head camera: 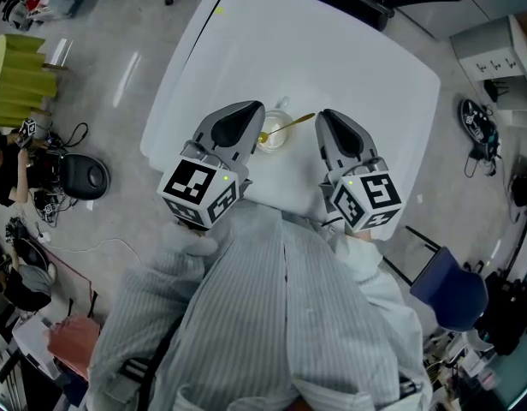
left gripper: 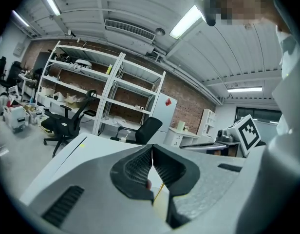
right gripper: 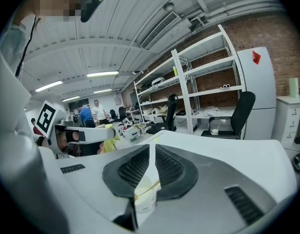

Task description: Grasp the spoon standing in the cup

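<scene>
A broad white desk (head camera: 332, 50) with rounded corners fills the middle of the head view, bare apart from the task's two things near its close edge. The grey left claw (left gripper: 151, 149) and the grey right claw (right gripper: 155, 149) are held side by side above that edge, pointing a little below level, with the things between them. In each claw's own view the two ribbed black pads meet at the tips, so both are closed together with nothing in them.

Between the two claws stands a small, pale, round cup (head camera: 276, 139), probably thin plastic. It sits just ahead of the left claw's tip. In it rests a slim golden spoon (head camera: 293, 124), leaning rather than upright. Its bowl lies low on the cup's left side, and its handle slants up over the rim toward the right claw, ending just beside that claw's tip.

The spoon looks stiff, thin and very light, with a smooth finish that is likely to slide between pads. The cup also looks light enough to tip or skate if the handle is pushed sideways. The best hold is probably on the free stretch of handle above the rim, with the pads closing squarely across its flat width. The right claw seems better placed for that, and it would have to open first.
</scene>
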`<state>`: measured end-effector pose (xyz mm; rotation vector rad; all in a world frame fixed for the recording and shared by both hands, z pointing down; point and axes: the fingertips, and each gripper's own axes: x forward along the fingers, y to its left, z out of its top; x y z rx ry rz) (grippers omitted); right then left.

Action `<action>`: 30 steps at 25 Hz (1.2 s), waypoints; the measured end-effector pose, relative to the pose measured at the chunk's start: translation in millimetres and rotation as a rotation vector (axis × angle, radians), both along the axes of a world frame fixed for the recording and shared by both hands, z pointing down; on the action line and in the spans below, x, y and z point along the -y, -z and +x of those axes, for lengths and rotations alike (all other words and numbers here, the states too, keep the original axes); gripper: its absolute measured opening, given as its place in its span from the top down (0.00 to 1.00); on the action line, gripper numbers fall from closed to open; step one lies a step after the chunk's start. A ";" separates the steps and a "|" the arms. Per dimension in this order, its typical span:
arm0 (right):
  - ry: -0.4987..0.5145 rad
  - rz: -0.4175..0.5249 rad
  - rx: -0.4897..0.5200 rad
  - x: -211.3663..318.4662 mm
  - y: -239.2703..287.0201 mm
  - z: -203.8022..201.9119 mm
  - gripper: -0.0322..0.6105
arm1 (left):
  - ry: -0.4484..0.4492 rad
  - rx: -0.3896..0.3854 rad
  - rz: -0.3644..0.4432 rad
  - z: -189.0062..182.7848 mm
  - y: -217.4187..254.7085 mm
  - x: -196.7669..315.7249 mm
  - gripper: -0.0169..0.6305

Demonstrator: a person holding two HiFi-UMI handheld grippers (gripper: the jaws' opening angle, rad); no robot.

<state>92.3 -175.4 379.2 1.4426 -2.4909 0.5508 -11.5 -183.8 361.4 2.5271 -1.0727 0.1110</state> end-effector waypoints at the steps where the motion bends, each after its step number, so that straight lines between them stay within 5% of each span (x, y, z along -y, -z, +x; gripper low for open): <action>1: -0.005 -0.007 0.000 -0.5 -3.1 0.7 0.93 | -0.002 0.002 -0.004 0.1 -2.6 -0.2 0.95; 12: -0.018 -0.111 0.015 -2.7 -43.3 1.1 0.80 | -0.020 0.022 -0.051 0.8 -32.0 -1.1 0.96; 30: -0.013 -0.241 0.050 -4.2 -104.5 -6.7 0.76 | -0.024 0.057 -0.117 -0.6 -74.3 -5.6 0.95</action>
